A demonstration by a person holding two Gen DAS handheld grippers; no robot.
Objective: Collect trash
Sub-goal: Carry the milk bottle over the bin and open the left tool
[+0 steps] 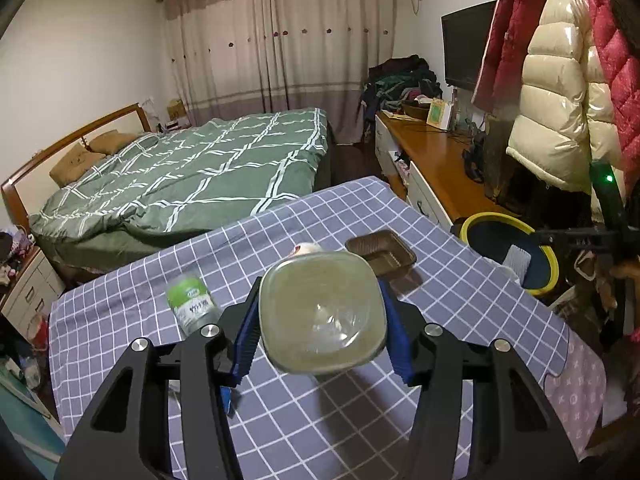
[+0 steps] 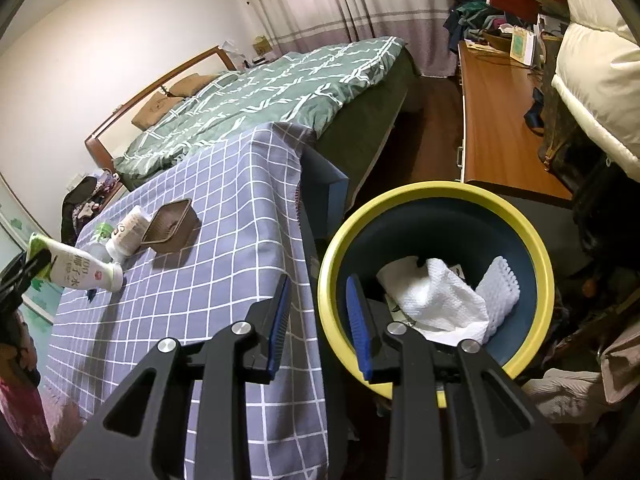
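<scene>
My left gripper (image 1: pixel 322 320) is shut on an empty plastic bottle (image 1: pixel 322 312), seen bottom-on, held above the checked tablecloth (image 1: pixel 460 312). In the right wrist view the same bottle (image 2: pixel 76 266) shows at the far left with a white and green label. My right gripper (image 2: pixel 320 320) is open and empty, at the table's edge over the rim of the yellow-rimmed blue bin (image 2: pixel 436 276), which holds white paper trash (image 2: pixel 436 300). On the table lie a green-label bottle (image 1: pixel 192 304), a white cup (image 2: pixel 130 232) and a brown plastic tray (image 1: pixel 380 254).
A bed with a green quilt (image 1: pixel 192 172) stands behind the table. A wooden desk (image 1: pixel 436 160) with clutter and a TV runs along the right wall. Coats (image 1: pixel 568 80) hang at the right. The bin (image 1: pixel 508 252) stands off the table's right side.
</scene>
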